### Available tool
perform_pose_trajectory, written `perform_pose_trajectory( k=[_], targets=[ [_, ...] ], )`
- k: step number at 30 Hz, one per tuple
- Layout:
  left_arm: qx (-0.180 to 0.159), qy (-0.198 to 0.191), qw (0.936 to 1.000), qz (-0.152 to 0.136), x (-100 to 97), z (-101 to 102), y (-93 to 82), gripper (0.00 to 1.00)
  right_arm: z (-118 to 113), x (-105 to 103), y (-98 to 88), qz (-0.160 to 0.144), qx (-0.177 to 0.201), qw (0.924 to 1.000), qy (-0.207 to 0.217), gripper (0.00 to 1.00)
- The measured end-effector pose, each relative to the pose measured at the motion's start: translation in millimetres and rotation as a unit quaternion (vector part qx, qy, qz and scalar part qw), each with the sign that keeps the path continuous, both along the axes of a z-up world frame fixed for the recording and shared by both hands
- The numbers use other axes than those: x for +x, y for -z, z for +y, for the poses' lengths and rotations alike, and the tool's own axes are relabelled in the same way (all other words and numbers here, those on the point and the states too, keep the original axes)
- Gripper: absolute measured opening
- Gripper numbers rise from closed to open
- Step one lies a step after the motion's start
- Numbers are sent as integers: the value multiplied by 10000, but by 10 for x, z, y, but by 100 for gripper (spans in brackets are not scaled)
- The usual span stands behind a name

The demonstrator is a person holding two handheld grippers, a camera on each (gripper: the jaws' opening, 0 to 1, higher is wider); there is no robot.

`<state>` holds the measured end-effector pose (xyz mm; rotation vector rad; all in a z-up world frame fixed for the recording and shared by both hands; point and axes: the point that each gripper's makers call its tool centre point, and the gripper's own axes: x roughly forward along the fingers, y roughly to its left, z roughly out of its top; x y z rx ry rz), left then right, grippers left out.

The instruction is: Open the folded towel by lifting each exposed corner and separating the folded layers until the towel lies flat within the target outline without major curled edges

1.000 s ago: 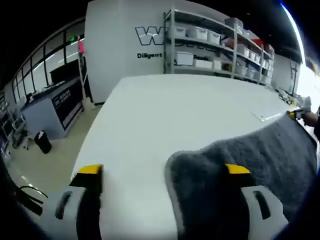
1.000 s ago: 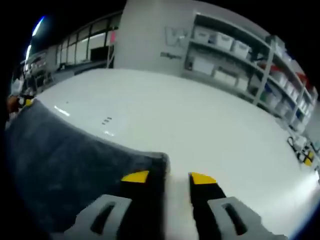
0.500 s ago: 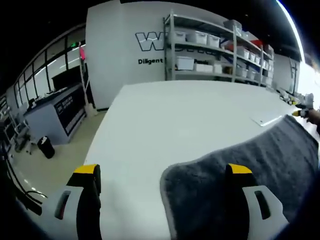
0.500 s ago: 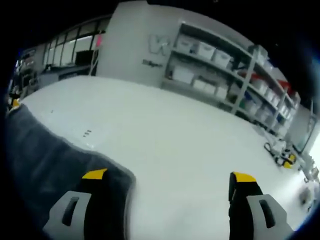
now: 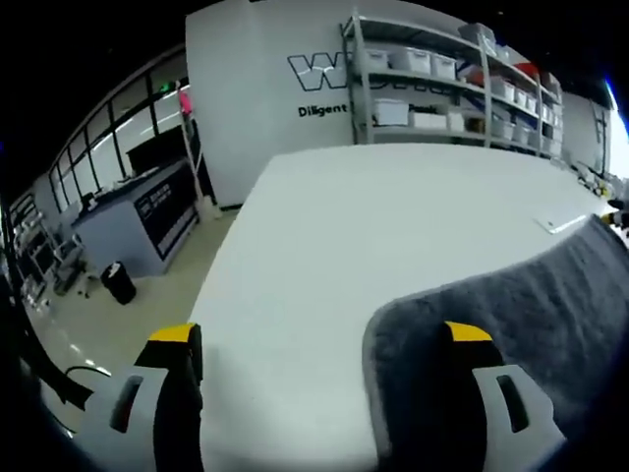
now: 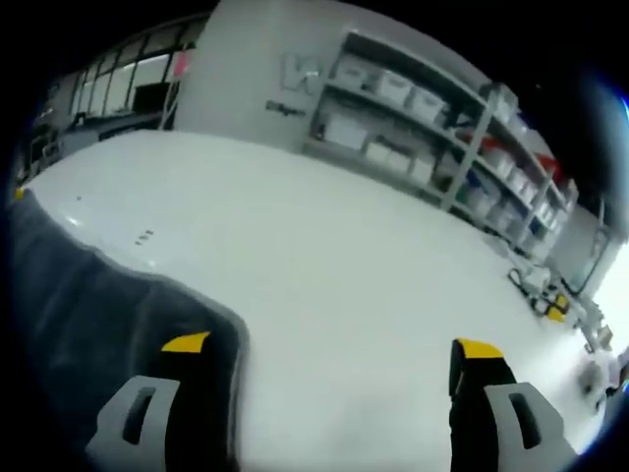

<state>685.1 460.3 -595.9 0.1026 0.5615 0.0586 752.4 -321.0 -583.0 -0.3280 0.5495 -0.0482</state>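
A dark grey towel (image 5: 511, 295) lies spread on the white table (image 5: 373, 216). Its near left corner sits under the right jaw of my left gripper (image 5: 319, 339), which is open with nothing held. In the right gripper view the same towel (image 6: 88, 305) covers the lower left, and its rounded corner lies beneath the left jaw of my right gripper (image 6: 329, 346). That gripper is wide open too, with bare table between its fingers. A thin outline mark (image 5: 560, 224) shows on the table beyond the towel's far edge.
Shelving with white bins (image 5: 442, 84) lines the back wall (image 6: 413, 108). The table's left edge (image 5: 231, 246) drops to the floor, where a counter (image 5: 128, 211) and a black bin (image 5: 118, 282) stand. Small yellow-black items (image 6: 552, 307) lie at the table's far right.
The right gripper went from nearly shut at the towel corner to wide open, letting the corner go. The left gripper stayed open; its view shifted slightly. The towel lies still.
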Motion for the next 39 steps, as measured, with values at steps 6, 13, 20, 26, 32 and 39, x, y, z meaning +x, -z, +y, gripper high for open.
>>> perform_pose_trajectory(
  k=[6, 13, 20, 26, 32, 39],
  targets=[
    [-150, -16, 9999, 10, 4, 82, 33, 97, -162, -22, -33, -51, -219, 9997, 82, 100],
    [-331, 139, 9994, -7, 17, 8, 6, 91, -144, -68, -45, -77, -142, 9998, 65, 100],
    [-407, 404, 9979, -315, 53, -117, -251, 99, -82, -93, -224, -265, 230, 9994, -17, 100],
    [-614, 623, 9950, -472, -13, -267, -477, 100, 15, -218, -483, -478, 431, 9979, -82, 100],
    [-807, 588, 9931, -619, -100, -341, -654, 99, 174, -413, -605, -389, 426, 9981, -237, 100],
    [-753, 638, 9924, -736, -358, -414, -792, 99, 298, -658, -828, -723, 611, 9948, -366, 98]
  ],
)
